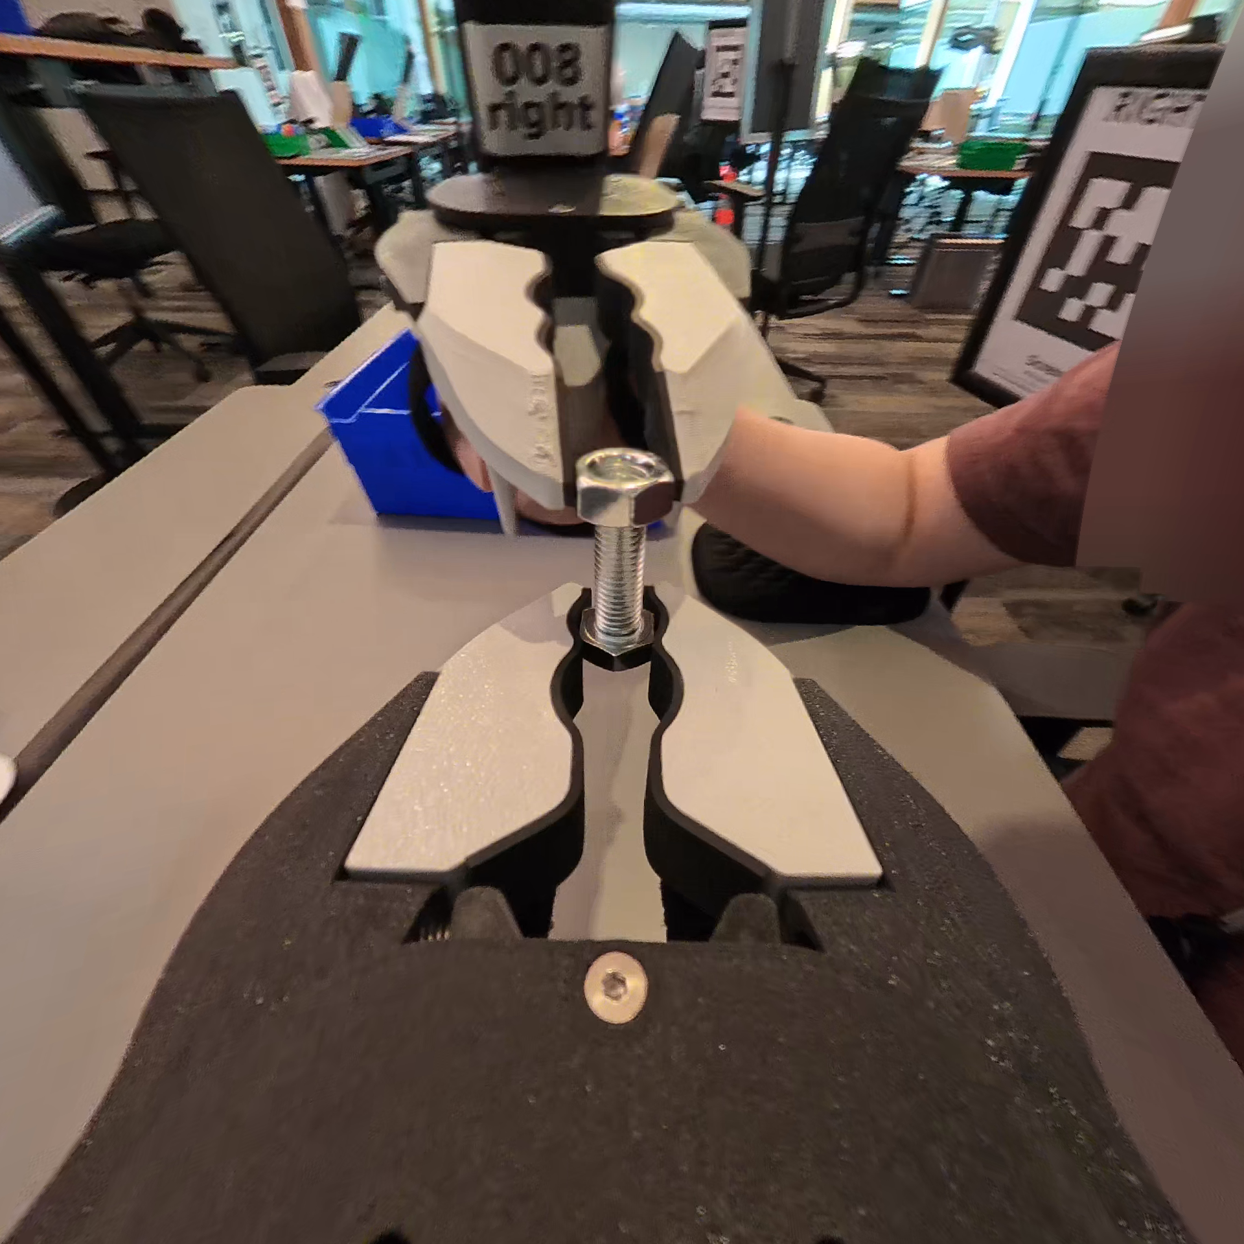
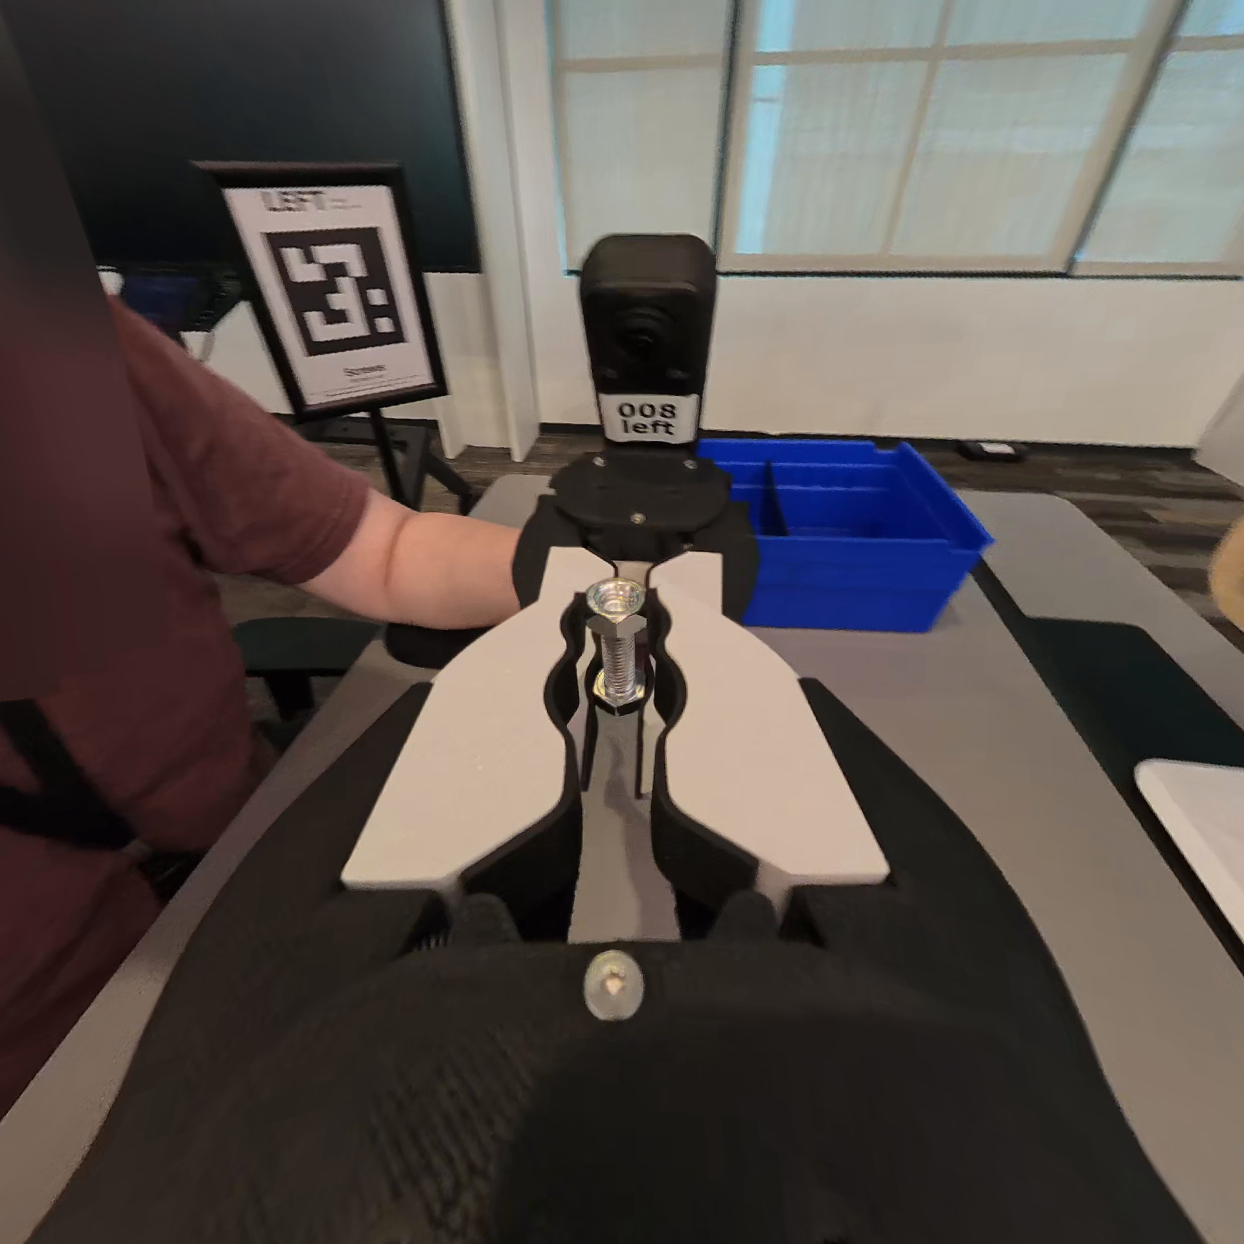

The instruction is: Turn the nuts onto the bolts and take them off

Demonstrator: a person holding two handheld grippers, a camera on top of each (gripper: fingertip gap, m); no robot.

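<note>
Silver hex bolt (image 1: pixel 619 538), nut (image 1: pixel 614 639) threaded near tip, held aloft

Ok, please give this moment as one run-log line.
left gripper: shut on nut | right gripper: shut on bolt head | nut: low on threads

Bolt (image 1: pixel 618 538), nut (image 1: pixel 614 639): shiny threaded metal. Left tool (image 1: pixel 616 646) fingers (image 1: pixel 485 754): matt grainy grey plastic. Bin (image 2: pixel 868 538): glossy blue plastic.

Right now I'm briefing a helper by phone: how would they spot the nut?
Over the grey table, the left gripper and right gripper meet around one silver bolt. The nut is the hex ring low on its threads, below the larger head.
</note>
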